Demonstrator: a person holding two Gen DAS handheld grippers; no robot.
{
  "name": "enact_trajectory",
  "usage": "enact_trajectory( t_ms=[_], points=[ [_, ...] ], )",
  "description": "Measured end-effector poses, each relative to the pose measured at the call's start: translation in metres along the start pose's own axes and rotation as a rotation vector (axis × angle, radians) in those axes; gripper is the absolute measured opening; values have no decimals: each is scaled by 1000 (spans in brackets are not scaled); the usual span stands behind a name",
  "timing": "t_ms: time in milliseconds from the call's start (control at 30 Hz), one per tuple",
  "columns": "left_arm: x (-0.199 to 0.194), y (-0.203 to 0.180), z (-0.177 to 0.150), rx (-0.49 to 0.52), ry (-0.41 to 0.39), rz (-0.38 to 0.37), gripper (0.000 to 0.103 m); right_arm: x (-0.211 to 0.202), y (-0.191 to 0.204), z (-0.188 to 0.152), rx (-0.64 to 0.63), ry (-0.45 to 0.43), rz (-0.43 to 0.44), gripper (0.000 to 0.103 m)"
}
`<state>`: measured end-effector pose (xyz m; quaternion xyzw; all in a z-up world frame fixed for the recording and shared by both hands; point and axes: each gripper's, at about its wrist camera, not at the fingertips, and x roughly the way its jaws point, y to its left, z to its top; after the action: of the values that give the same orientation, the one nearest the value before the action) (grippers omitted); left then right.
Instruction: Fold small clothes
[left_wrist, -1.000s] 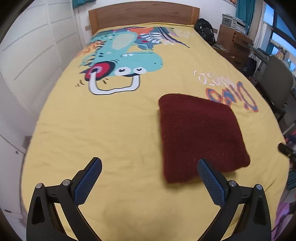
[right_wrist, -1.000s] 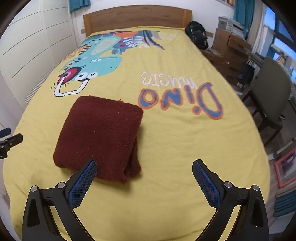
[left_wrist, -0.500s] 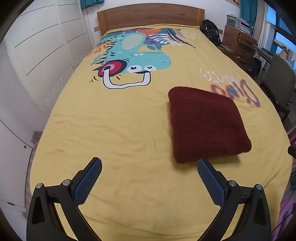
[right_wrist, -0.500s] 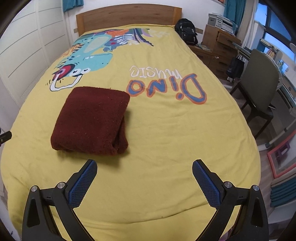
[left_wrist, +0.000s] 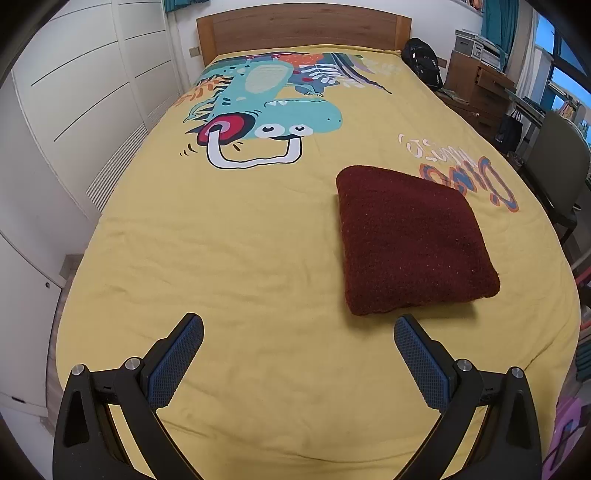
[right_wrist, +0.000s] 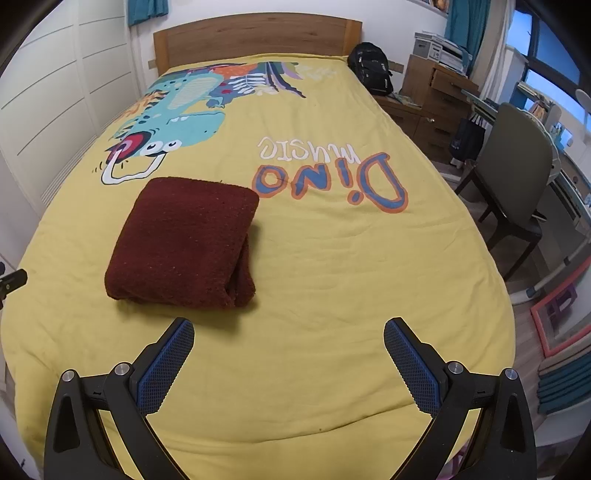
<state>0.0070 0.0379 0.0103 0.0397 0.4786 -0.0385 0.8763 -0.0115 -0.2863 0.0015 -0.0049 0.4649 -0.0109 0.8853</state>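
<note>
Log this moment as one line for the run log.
left gripper: open, empty | right gripper: open, empty | dark red garment: folded, on yellow bedspread, untouched

Around me: yellow dino bedspread (right_wrist: 332, 277) w/ wood headboard (right_wrist: 255, 37), black backpack (right_wrist: 369, 68) by it, desk chair (right_wrist: 517, 166) at right, white wardrobe (left_wrist: 81, 110) left.

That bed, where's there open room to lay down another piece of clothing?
Plenty. The yellow bedspread is bare right of the folded maroon garment, below the "Dino music" print. In the left view it is also bare left of the garment, below the dinosaur print. Both open grippers, left gripper and right gripper, hover over bare fabric near the foot.
</note>
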Motion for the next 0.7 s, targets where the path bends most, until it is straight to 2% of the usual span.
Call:
enact_trajectory(
  t_ms=[700],
  points=[
    [4,-3,-4,9,23,13,102,-3,4,0,-17,0,-7,102]
  ],
)
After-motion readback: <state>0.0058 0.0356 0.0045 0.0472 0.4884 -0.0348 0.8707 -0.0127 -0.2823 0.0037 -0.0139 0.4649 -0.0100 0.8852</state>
